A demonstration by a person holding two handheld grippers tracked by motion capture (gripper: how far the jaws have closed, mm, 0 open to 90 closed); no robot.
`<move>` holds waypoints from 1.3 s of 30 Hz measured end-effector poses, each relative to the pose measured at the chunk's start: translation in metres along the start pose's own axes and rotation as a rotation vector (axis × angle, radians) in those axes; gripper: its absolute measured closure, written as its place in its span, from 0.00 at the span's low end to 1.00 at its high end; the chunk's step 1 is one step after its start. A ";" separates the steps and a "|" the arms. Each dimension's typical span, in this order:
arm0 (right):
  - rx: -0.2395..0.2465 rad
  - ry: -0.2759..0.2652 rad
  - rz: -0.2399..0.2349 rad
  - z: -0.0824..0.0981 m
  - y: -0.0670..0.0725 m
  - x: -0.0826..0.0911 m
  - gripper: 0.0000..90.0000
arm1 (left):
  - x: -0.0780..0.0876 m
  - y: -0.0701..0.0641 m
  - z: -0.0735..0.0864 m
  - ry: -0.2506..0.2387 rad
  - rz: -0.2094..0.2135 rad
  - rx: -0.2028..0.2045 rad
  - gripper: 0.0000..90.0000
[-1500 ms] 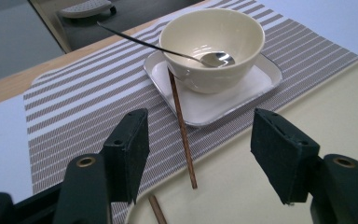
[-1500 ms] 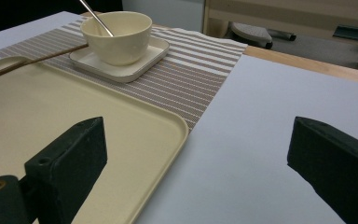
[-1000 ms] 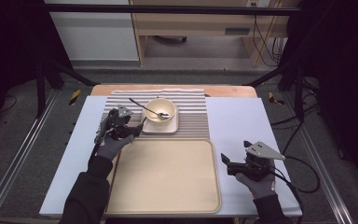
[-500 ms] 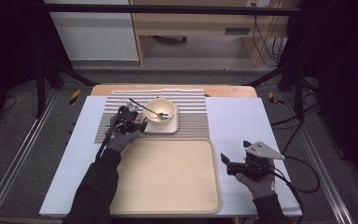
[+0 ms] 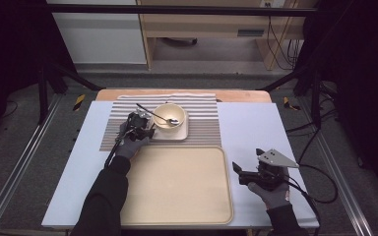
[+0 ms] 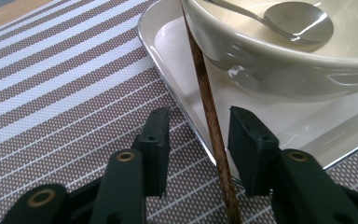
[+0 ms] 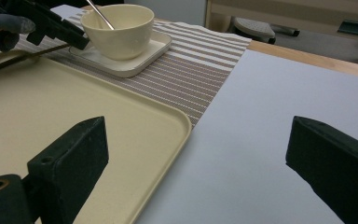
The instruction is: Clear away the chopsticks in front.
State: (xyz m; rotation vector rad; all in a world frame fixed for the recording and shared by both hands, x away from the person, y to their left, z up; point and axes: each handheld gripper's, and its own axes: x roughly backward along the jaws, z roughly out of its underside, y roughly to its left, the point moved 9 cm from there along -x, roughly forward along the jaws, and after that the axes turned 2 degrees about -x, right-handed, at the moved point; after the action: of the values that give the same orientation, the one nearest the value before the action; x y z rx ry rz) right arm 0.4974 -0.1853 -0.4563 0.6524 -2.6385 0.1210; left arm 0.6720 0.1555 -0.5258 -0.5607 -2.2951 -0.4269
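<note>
In the high view, the left gripper is sitting closer to the bowl than one second before. In the left gripper view, its jaws have just been closing around the brown chopstick, not yet pinching it. In the right gripper view, the right gripper is standing wide open over the table

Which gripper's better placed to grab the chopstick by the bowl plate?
Left. The left gripper already straddles the brown chopstick beside the square plate, jaws just closing, not yet pinching. The right gripper sits open by the tray.
</note>
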 end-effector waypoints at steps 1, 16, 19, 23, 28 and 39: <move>0.000 0.001 0.000 0.000 0.000 0.000 0.07 | 0.000 0.000 0.000 0.002 -0.003 0.001 0.69; 0.004 0.007 0.003 0.001 0.000 0.000 0.07 | 0.004 0.002 -0.002 -0.008 0.014 0.069 0.92; 0.006 0.007 0.002 0.001 0.000 -0.001 0.07 | 0.005 0.002 -0.002 -0.008 0.019 0.080 0.93; 0.008 0.008 0.003 0.001 0.000 -0.001 0.07 | 0.007 0.002 -0.003 -0.014 0.020 0.091 0.94; 0.007 0.008 0.004 0.001 0.000 -0.001 0.07 | 0.017 0.003 -0.007 -0.037 0.014 0.100 0.94; 0.004 0.002 0.004 0.000 0.000 0.000 0.06 | 0.038 0.007 -0.003 -0.069 0.013 0.120 0.94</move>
State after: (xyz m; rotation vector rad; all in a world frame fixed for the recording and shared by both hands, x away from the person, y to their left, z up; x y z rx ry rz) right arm 0.4971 -0.1857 -0.4563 0.6474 -2.6383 0.1278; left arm 0.6529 0.1706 -0.4953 -0.5371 -2.3638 -0.2648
